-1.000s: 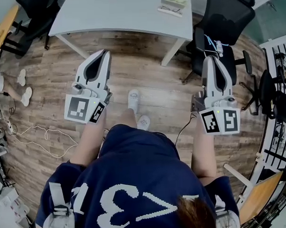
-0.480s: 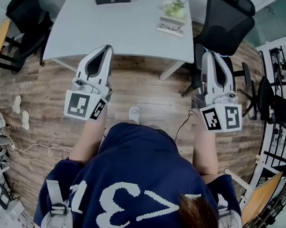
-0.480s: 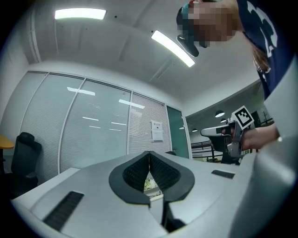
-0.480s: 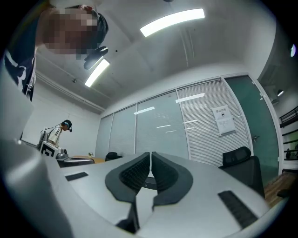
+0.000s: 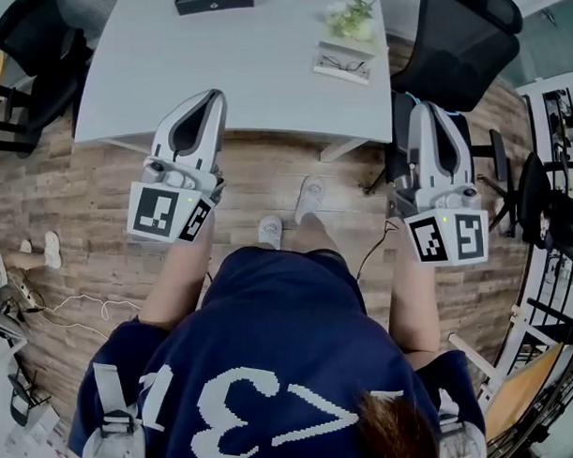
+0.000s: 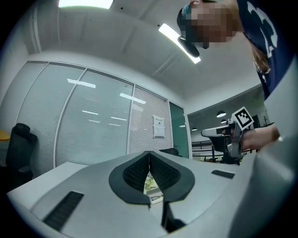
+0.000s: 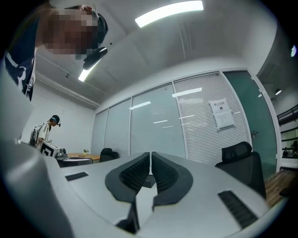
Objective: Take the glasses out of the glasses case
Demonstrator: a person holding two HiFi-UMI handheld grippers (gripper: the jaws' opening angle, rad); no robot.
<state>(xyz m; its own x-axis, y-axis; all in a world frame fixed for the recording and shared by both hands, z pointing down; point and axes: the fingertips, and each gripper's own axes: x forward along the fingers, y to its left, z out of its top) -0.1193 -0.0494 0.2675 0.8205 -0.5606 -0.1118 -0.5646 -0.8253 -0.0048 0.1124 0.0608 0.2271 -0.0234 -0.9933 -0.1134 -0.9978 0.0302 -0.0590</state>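
A black glasses case (image 5: pixel 215 0) lies shut at the far edge of the white table (image 5: pixel 215 66). A pair of glasses (image 5: pixel 343 65) rests on a white pad near the table's right corner, beside a small green plant (image 5: pixel 349 17). My left gripper (image 5: pixel 207 100) hangs over the table's near edge, shut and holding nothing. My right gripper (image 5: pixel 427 109) is off the table's right side, over a chair, also shut and holding nothing. In the left gripper view the left gripper (image 6: pixel 149 154) has its jaws meeting at the tips; in the right gripper view so does the right gripper (image 7: pixel 150 155).
A black office chair (image 5: pixel 463 34) stands right of the table, another black chair (image 5: pixel 27 40) at its left. A wire rack (image 5: pixel 556 158) lines the right wall. Cables (image 5: pixel 73 301) and shoes lie on the wooden floor. The person's feet (image 5: pixel 309 199) are near the table.
The person has stepped toward the table, so more of its top, the black case and the glasses have come into view. Both grippers stay shut and held out in front.
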